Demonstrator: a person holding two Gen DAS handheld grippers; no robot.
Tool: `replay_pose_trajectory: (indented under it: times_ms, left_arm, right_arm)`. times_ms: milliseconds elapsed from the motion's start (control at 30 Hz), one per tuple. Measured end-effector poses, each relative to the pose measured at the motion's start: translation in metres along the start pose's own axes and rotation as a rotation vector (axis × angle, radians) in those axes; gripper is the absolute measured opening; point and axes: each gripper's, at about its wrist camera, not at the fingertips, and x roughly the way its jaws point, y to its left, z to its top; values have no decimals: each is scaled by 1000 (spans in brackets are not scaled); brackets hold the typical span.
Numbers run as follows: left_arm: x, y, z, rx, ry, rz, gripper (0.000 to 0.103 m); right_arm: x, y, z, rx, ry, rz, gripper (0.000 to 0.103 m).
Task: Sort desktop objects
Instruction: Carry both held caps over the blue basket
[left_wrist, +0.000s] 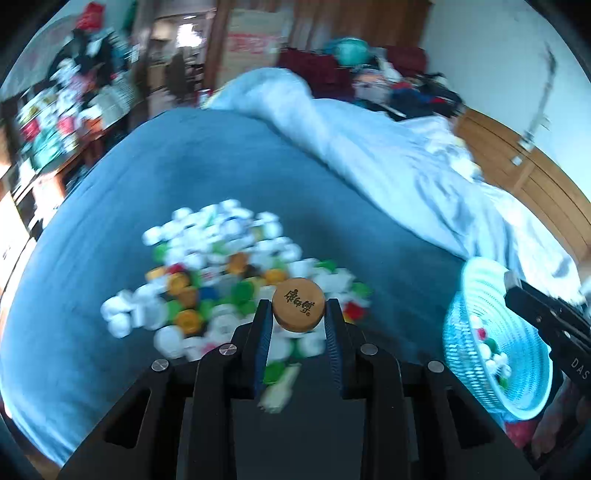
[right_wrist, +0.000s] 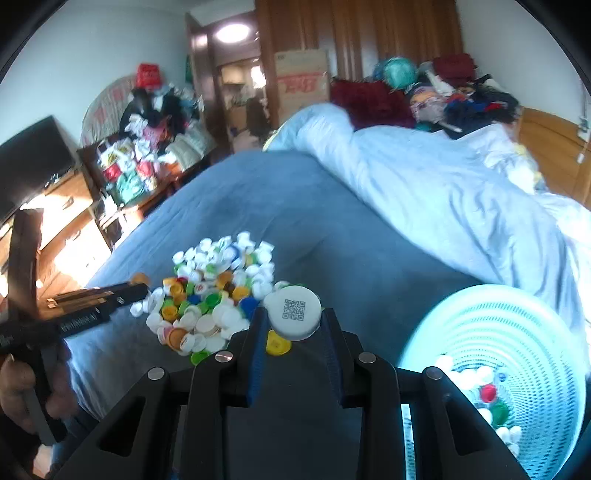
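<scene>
Orange cap (left_wrist: 299, 304) sits clamped in our left gripper (left_wrist: 297, 314); our right gripper (right_wrist: 293, 317) clamps a white cap (right_wrist: 293, 312).

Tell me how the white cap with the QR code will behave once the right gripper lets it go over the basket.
The white cap looks like thin rigid plastic, so probably light and stiff. The right gripper pinches only its round rim, so it may slip. Being a disc, it could roll or bounce in the basket.

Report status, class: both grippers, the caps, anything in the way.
Left gripper shut on orange cap. Right gripper shut on white QR cap. Cap pile on blue bedspread; basket right, path clear.
</scene>
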Motion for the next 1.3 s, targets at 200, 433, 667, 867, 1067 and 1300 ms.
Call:
replay_pose_trajectory:
  times_ms: [200, 433, 667, 867, 1067, 1300]
  left_arm:
    - [4, -72, 12, 107, -4, -78, 24]
    - [6, -131, 24, 168, -1, -153, 24]
    - [9, -182, 35, 225, 4, -212, 24]
    - [15, -217, 39, 271, 18, -245, 24]
    - [23, -248, 36, 323, 44, -270, 24]
    - [30, -272, 34, 361, 71, -271, 24]
  right_arm:
    - [-38, -28, 4, 37, -57, -72, 31]
    - [-71, -62, 2, 76, -91, -150, 31]
    - [-97, -91, -2, 120, -119, -223, 32]
    - [-113, -113, -9, 159, -125, -273, 32]
    - [-121, -130, -12, 187, -118, -300, 32]
    - [-121, -141, -20, 214, -100, -307, 32]
